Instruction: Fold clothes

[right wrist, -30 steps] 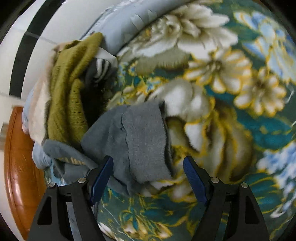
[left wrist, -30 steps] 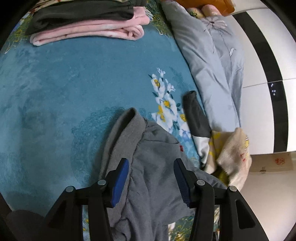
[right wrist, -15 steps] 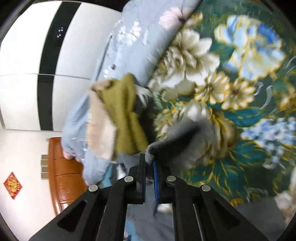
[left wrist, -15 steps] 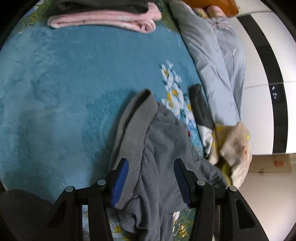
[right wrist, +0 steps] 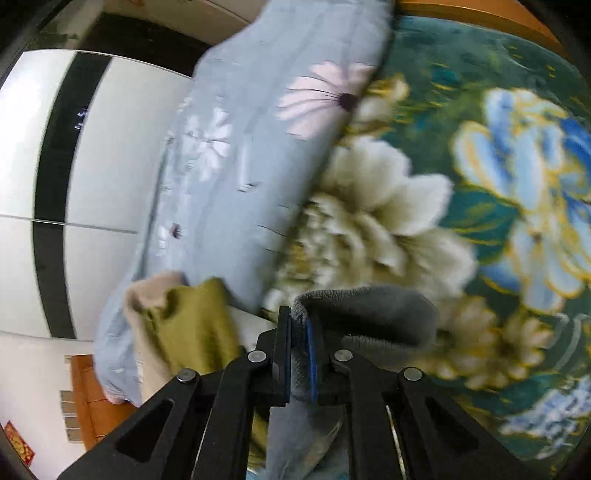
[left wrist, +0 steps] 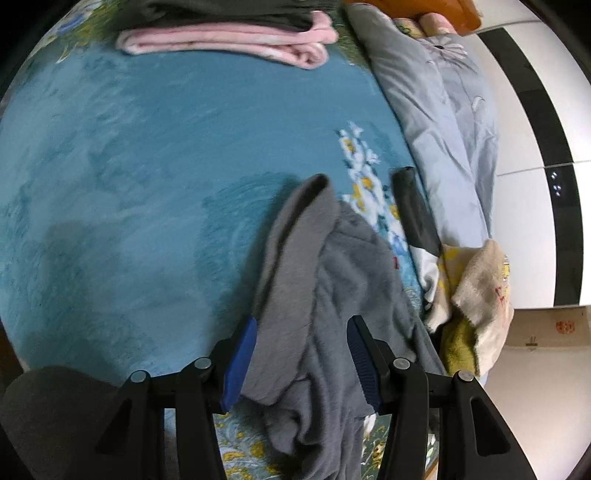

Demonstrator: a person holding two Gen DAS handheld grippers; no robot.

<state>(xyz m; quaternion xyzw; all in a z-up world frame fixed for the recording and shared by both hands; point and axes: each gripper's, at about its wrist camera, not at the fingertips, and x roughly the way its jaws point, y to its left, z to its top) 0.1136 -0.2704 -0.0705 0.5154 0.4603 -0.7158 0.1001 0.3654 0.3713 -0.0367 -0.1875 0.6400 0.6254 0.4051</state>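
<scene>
A crumpled grey sweater [left wrist: 325, 295] lies on the teal floral blanket [left wrist: 147, 184], one ribbed band reaching away from me. My left gripper [left wrist: 301, 328] hangs open just above it, a blue pad on each side of the cloth. In the right wrist view, my right gripper [right wrist: 298, 325] is shut on a grey ribbed edge of the sweater [right wrist: 369, 314], lifted off the flowered blanket [right wrist: 498, 184]. The rest of the sweater drops out of sight under the right gripper.
Folded pink and dark clothes [left wrist: 229, 33] are stacked at the blanket's far edge. A pale blue quilt [left wrist: 443, 129] runs along the right. Beside the sweater lies a heap of olive and beige garments [left wrist: 472, 306] and a dark sleeve [left wrist: 410, 206]. White wardrobe doors [right wrist: 103, 147] stand behind.
My right gripper went from open over the sweater to shut on its ribbed edge and lifted it. The left gripper stayed open while the sweater slid further between its pads.
</scene>
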